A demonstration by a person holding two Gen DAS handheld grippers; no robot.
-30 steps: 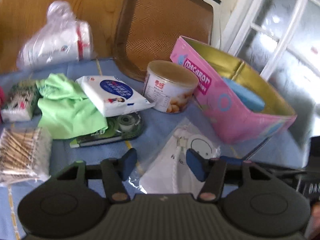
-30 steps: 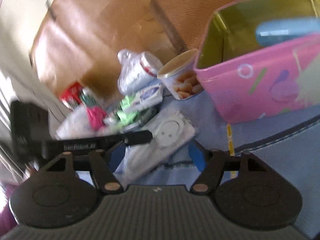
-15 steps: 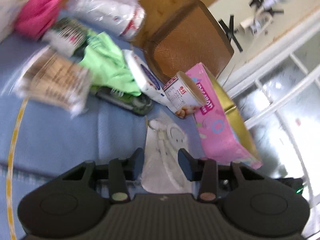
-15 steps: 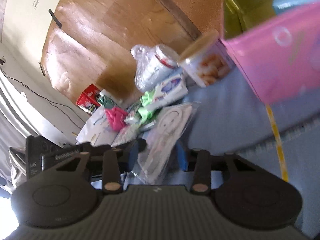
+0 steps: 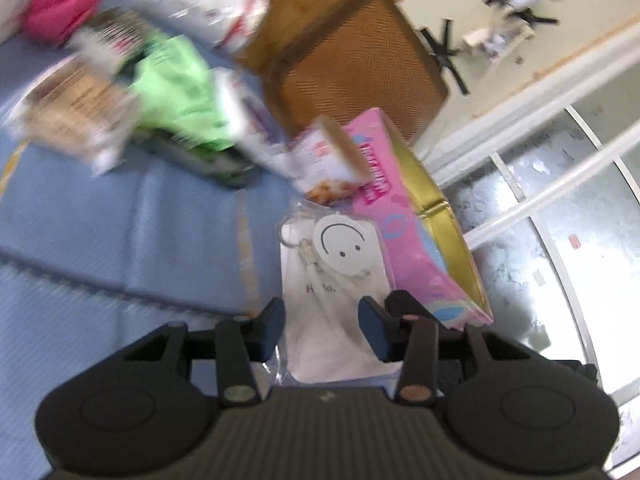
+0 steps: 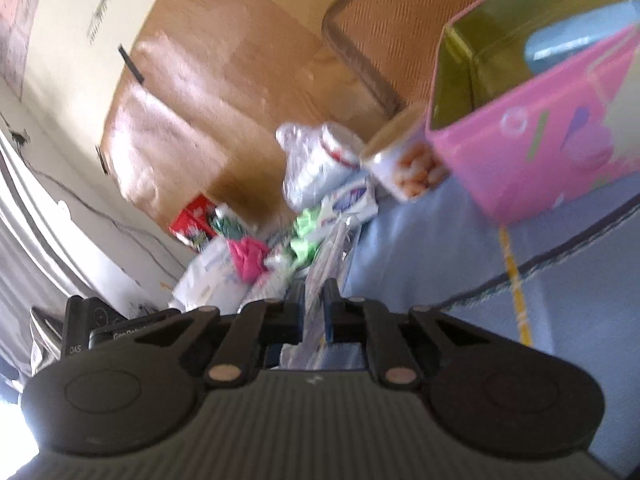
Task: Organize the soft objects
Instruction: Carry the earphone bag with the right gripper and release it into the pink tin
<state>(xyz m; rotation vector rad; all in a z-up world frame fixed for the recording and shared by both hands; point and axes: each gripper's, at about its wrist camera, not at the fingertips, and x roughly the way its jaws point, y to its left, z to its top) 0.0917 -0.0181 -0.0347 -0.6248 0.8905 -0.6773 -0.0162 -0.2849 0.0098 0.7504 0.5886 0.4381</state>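
Right hand-held gripper clamped on pouch.
Left hand-held gripper jaws just reopened slightly, narrow, straddling pouch; contact unclear.

**Around the blue table**

A round snack can lies tilted at frame centre, touching the pink tin's end. Behind it, a brown woven chair back fills the upper middle. At upper right, black chair-base legs spread across the pale floor, and frosted glass door panes run down the right edge. A blue tablecloth covers the left.
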